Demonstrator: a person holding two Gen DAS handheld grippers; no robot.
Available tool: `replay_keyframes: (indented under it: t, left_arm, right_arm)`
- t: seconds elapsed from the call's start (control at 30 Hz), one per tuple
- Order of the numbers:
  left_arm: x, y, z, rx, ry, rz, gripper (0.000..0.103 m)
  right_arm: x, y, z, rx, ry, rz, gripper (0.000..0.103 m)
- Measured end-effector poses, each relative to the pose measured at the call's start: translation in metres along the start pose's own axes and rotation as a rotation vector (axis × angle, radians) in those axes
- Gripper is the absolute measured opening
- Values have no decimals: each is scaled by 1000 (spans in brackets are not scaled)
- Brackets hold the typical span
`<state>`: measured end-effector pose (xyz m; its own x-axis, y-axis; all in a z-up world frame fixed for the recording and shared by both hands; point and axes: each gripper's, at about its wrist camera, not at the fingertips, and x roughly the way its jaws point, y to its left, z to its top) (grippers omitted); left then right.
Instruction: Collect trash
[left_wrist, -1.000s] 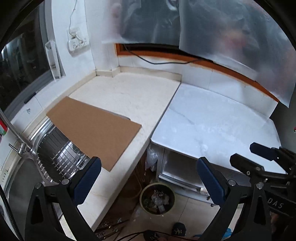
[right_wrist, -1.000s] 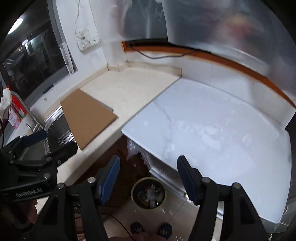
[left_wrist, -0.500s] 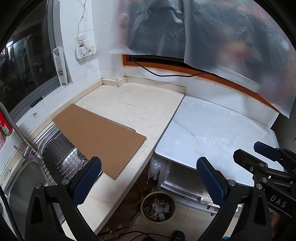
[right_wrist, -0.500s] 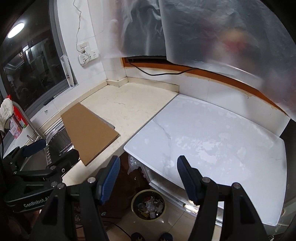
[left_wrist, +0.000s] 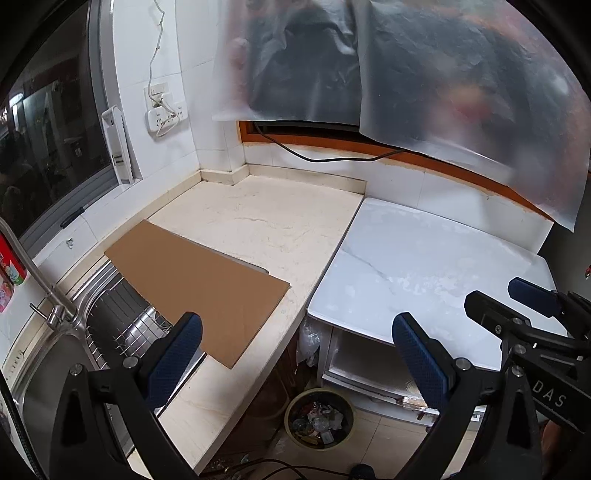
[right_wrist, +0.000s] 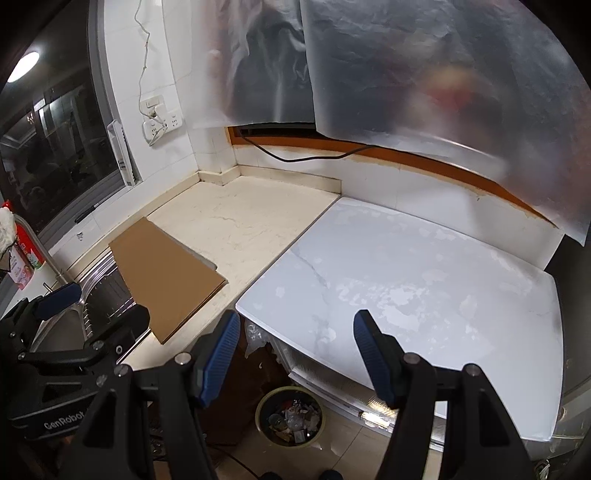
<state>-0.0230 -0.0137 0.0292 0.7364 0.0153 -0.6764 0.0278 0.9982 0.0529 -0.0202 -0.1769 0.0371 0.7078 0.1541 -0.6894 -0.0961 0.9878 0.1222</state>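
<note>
Both views have tilted up from the floor, so we hold the left gripper and right gripper wide and empty over bare counters, while the trash sits in the bin at six o'clock, suggesting collection is finished.

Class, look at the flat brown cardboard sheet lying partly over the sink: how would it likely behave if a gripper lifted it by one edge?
The cardboard sheet looks thin and flat, so probably light. Its wide span would likely sag or flex from a one-edge grip. Since it overhangs the sink, a push could tip it in.
</note>
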Motion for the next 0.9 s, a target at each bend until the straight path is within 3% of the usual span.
replay_keyframes:
  t: [0.9]
  left_arm:
    - [-2,3,-5,-23,21,25,102]
  right_arm:
    - [-2,4,0,-25,1,-5,65]
